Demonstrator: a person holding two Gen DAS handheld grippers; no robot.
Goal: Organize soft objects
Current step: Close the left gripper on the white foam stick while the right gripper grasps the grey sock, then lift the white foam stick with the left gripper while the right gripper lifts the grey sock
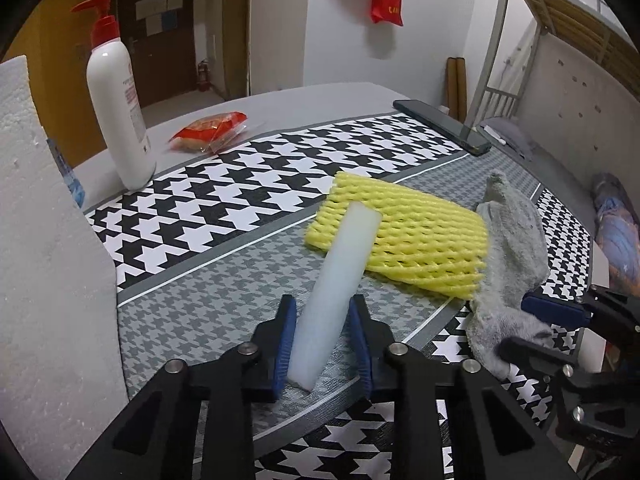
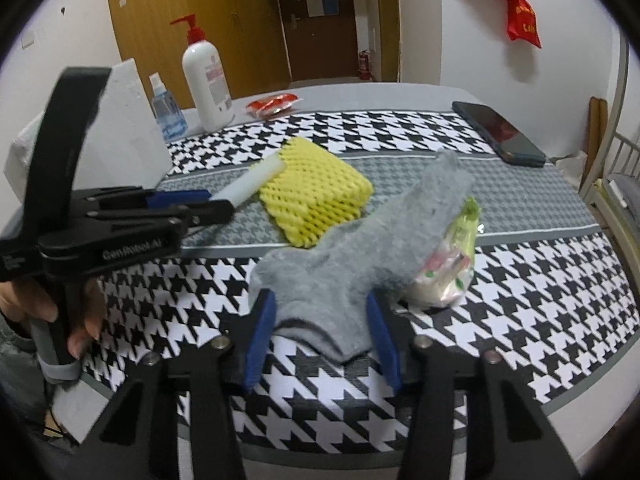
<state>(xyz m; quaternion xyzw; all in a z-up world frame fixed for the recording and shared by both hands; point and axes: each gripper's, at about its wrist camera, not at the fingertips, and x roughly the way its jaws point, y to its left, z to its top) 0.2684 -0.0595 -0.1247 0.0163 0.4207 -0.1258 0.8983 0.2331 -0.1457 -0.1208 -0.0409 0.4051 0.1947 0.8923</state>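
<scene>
My left gripper (image 1: 322,312) is shut on a white foam strip (image 1: 340,280), whose far end rests on a yellow foam net (image 1: 404,236). The strip (image 2: 252,182) and net (image 2: 316,196) also show in the right wrist view, with the left gripper (image 2: 216,204) at the left. My right gripper (image 2: 320,312) has its pads on both sides of a grey sock (image 2: 360,256) lying on the table; the sock fills the gap. The sock (image 1: 508,264) and right gripper (image 1: 532,320) show at the right of the left wrist view.
A houndstooth cloth (image 2: 520,292) covers the table. A plastic-wrapped packet (image 2: 452,268) lies under the sock. A lotion pump bottle (image 1: 118,108), a red snack pack (image 1: 210,130), a phone (image 1: 444,126), a styrofoam block (image 1: 44,240) and a blue spray bottle (image 2: 166,108) stand around.
</scene>
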